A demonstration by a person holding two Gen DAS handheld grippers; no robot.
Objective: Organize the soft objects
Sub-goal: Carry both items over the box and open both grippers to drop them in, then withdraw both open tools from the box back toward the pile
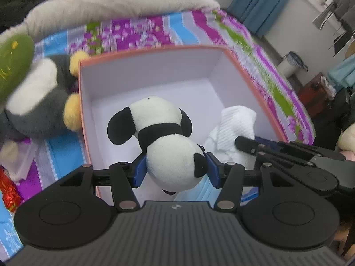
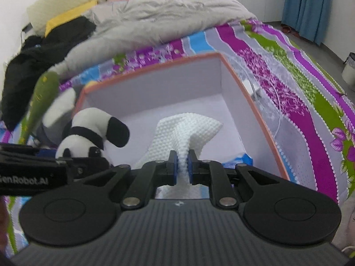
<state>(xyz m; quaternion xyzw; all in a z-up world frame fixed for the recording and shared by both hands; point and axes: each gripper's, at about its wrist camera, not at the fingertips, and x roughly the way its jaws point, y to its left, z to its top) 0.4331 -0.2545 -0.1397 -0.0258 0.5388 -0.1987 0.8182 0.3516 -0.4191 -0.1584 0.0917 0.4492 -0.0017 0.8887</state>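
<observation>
Underneath, striped bedspread [image 2: 288, 88]; blue curtains [image 2: 308, 6] behind.

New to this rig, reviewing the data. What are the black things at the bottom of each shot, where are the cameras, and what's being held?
No robot arm here: a person holds a two-finger gripper in each hand, and each carries a fisheye camera looking along its fingers.

The left wrist view shows the left gripper shut on a panda plush by its head, over an open box with orange edges.

The right wrist view shows the right gripper pinching a white cloth over the same box.

The box sits on a bed with a colourful striped sheet. A grey and white plush lies outside the box.
</observation>
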